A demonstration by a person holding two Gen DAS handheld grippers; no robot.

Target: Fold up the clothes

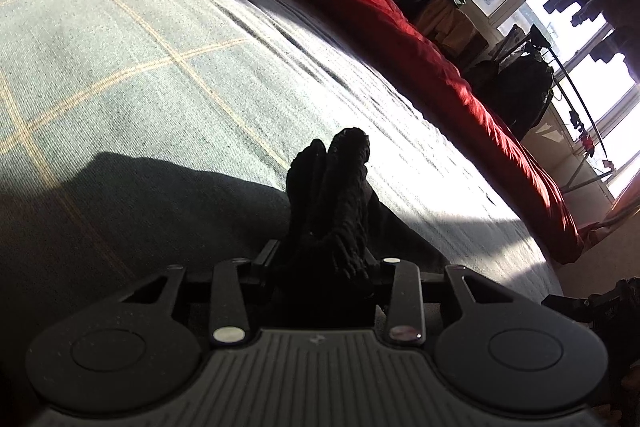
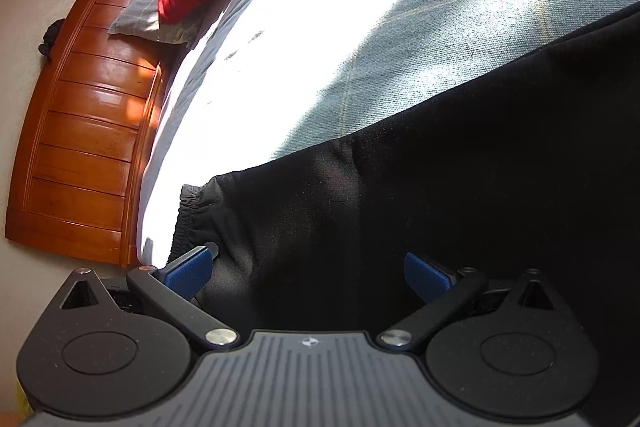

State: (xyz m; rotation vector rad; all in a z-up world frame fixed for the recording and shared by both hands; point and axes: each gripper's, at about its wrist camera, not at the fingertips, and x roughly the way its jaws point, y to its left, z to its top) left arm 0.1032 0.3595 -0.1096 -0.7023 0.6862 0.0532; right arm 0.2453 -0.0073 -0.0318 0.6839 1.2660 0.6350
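Overhead, left gripper (image 1: 326, 263) angles down at the grey bedspread (image 1: 140, 67), jaws pinched on a bunched fold of black garment (image 1: 332, 195) that stands up between them. Right gripper (image 2: 310, 267) tilts down too, blue pads (image 2: 188, 273) spread wide over black cloth lying flat on the bed, gripping nothing.

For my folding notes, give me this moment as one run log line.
left gripper: shut on black garment | right gripper: open over it | garment on bed
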